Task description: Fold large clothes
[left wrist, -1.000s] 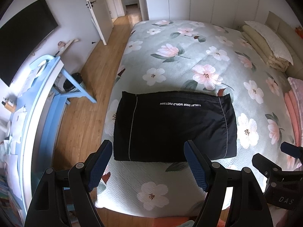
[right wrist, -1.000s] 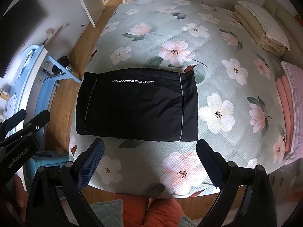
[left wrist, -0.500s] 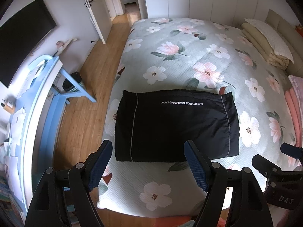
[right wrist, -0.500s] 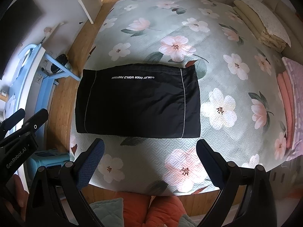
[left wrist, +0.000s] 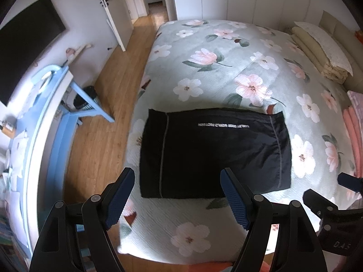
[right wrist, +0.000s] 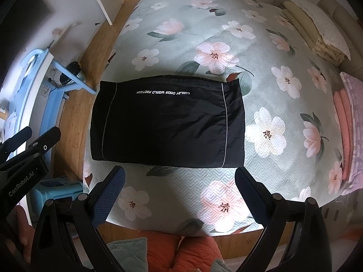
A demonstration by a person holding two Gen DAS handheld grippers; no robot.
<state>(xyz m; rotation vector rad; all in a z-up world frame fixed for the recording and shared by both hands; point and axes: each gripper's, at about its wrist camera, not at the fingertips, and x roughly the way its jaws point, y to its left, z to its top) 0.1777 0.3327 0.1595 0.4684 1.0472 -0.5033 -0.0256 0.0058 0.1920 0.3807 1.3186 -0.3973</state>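
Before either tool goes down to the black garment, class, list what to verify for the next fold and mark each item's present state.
1. Left tool open, nothing held: ok.
2. Right tool open, nothing held: ok.
3. Black garment lies flat on the bedspread: ok.
4. Near edge faces both tools, unobstructed: ok.
5. Garment clear of the folded bedding: ok.
6. Layers beneath aligned: cannot tell.

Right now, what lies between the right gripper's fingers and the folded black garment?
Only bare floral bedspread. In the right wrist view, the right gripper hangs open short of the black garment's near edge, nothing between.
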